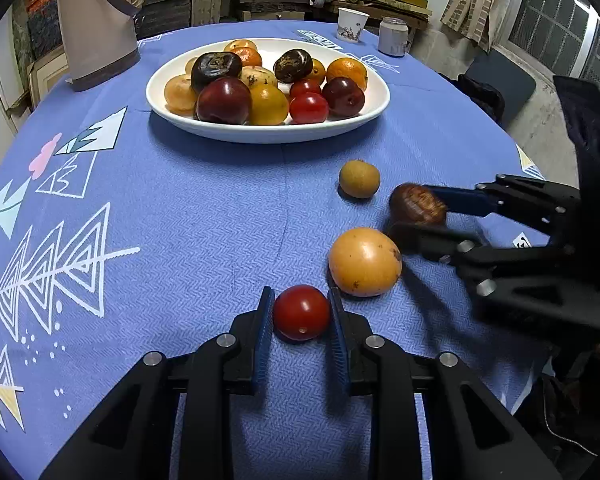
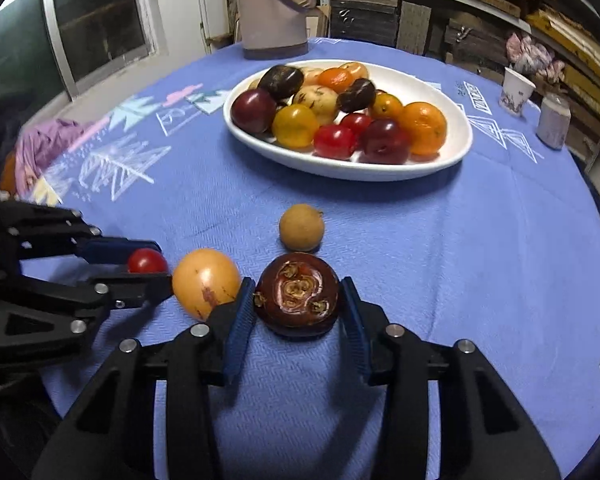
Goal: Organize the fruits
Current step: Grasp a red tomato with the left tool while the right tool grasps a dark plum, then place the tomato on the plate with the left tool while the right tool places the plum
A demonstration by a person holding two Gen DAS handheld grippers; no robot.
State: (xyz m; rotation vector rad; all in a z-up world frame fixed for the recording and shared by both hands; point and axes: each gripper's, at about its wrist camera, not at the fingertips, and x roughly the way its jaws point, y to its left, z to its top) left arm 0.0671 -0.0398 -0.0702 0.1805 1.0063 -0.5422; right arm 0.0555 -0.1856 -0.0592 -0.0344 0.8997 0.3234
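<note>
My left gripper (image 1: 300, 291) is shut on a small red tomato (image 1: 302, 312) that rests on the blue tablecloth, both pads against its sides. My right gripper (image 2: 297, 282) is shut on a dark brown wrinkled fruit (image 2: 298, 296), which also lies on the cloth. Between the two grippers sits a round orange-yellow fruit (image 1: 364, 262), close to my right gripper's left finger. A small tan fruit (image 2: 301, 227) lies loose just beyond the brown one. Farther back stands a white oval plate (image 1: 268, 134) piled with several red, orange, yellow and dark fruits.
A tall beige jug (image 1: 96, 28) stands at the far left of the table. A paper cup (image 1: 352, 24) and a can (image 1: 393, 36) stand at the far right edge. A purple cloth (image 2: 44, 144) lies at the left rim. Stacked boards line the back wall.
</note>
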